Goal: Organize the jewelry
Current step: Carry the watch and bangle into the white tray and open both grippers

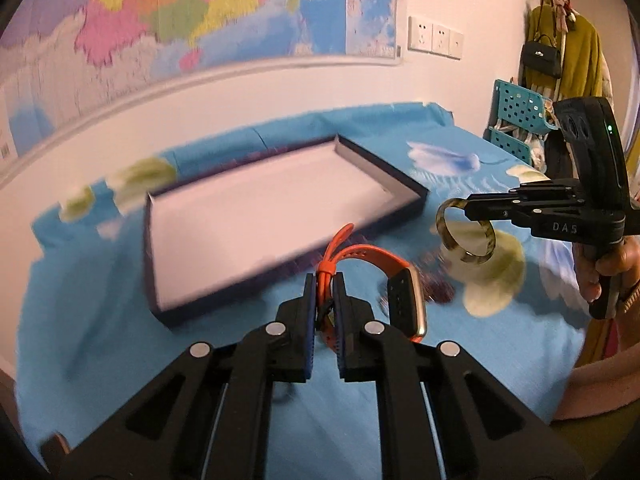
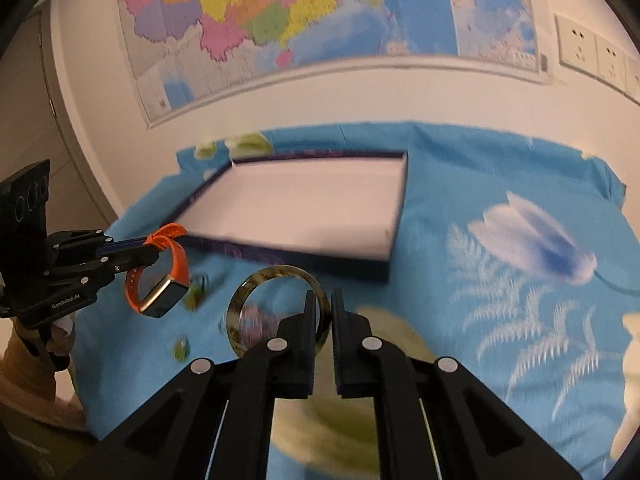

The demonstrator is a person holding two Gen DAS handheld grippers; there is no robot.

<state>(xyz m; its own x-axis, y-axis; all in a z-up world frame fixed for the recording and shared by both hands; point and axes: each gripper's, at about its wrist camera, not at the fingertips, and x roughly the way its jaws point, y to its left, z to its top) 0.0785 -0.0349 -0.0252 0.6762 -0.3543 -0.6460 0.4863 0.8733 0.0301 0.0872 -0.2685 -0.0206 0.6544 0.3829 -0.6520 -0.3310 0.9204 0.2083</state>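
My left gripper (image 1: 325,280) is shut on the strap of an orange watch (image 1: 396,280) and holds it above the blue cloth, just in front of the dark-rimmed tray (image 1: 280,216). The right wrist view shows it at the left, the watch (image 2: 160,280) hanging from it. My right gripper (image 2: 331,298) is shut on a mottled bangle (image 2: 256,292) and holds it above the cloth in front of the tray (image 2: 312,212). In the left wrist view the bangle (image 1: 466,232) hangs at the right of the tray. The tray's white floor is bare.
A blue floral cloth (image 2: 500,240) covers the table. Small greenish pieces (image 2: 196,296) lie on the cloth near the tray's front left. A wall with a map (image 2: 320,20) is behind. Teal baskets (image 1: 520,112) and hanging clothes stand at the far right.
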